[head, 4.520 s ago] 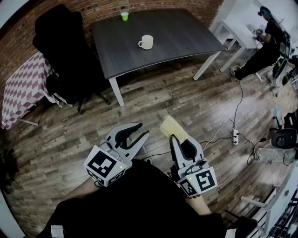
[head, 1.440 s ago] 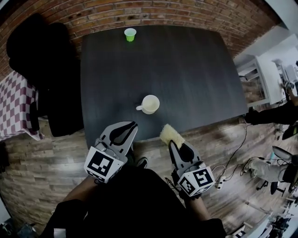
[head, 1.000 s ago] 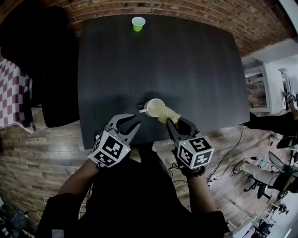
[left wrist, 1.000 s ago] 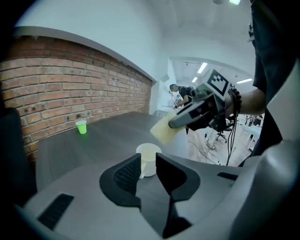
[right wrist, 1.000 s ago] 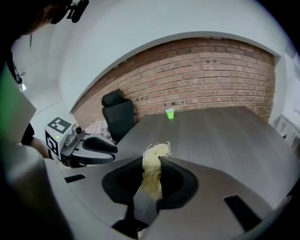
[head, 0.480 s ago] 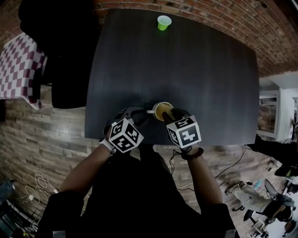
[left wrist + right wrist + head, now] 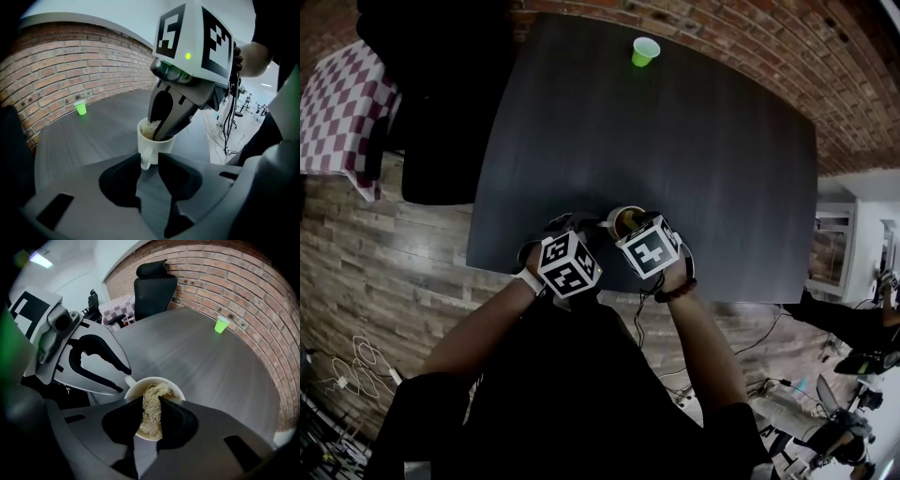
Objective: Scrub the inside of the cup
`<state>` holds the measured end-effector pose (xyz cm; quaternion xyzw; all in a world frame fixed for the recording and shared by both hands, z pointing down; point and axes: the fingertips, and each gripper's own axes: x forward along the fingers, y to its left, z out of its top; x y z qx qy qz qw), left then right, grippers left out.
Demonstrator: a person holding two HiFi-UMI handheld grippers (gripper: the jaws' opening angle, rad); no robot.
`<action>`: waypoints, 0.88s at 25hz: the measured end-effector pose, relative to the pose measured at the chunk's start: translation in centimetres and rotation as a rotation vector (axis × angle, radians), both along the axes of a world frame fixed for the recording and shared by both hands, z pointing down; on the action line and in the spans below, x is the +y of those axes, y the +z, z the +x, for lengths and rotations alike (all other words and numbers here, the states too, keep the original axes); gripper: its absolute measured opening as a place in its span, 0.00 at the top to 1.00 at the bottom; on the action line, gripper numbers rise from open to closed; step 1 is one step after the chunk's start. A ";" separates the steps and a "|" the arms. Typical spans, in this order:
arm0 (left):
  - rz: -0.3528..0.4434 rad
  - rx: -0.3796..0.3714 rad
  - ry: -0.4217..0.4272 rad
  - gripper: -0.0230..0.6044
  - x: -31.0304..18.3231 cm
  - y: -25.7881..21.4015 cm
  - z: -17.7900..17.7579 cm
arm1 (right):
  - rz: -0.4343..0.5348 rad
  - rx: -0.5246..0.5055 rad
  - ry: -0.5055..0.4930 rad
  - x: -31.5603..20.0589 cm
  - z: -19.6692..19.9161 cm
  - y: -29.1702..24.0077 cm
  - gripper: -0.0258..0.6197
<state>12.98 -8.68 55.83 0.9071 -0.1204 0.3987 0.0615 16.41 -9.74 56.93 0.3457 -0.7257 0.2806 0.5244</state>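
Observation:
A white cup (image 7: 623, 217) stands near the front edge of the dark table (image 7: 694, 141). My right gripper (image 7: 630, 225) is shut on a pale yellow fibrous scrubber (image 7: 151, 414), and its tips are down inside the cup (image 7: 174, 387). In the left gripper view the scrubber (image 7: 149, 127) shows just under the rim. My left gripper (image 7: 149, 162) is shut on the cup's handle (image 7: 145, 160) from the left side (image 7: 584, 225). The cup's bottom is hidden by the scrubber and the right jaws.
A small green cup (image 7: 645, 51) stands at the table's far edge by the brick wall (image 7: 750, 37). A black office chair (image 7: 441, 103) and a checkered cloth (image 7: 342, 98) are at the table's left. Wooden floor lies in front.
The person has come up to the table. My right gripper has pushed the scrubber down into the cup. My left gripper has moved in and shut on the handle.

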 end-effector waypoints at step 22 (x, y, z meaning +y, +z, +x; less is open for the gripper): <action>0.004 0.019 -0.009 0.77 0.2 -0.5 -0.1 | 0.123 -0.306 0.238 0.8 2.2 -8.8 0.82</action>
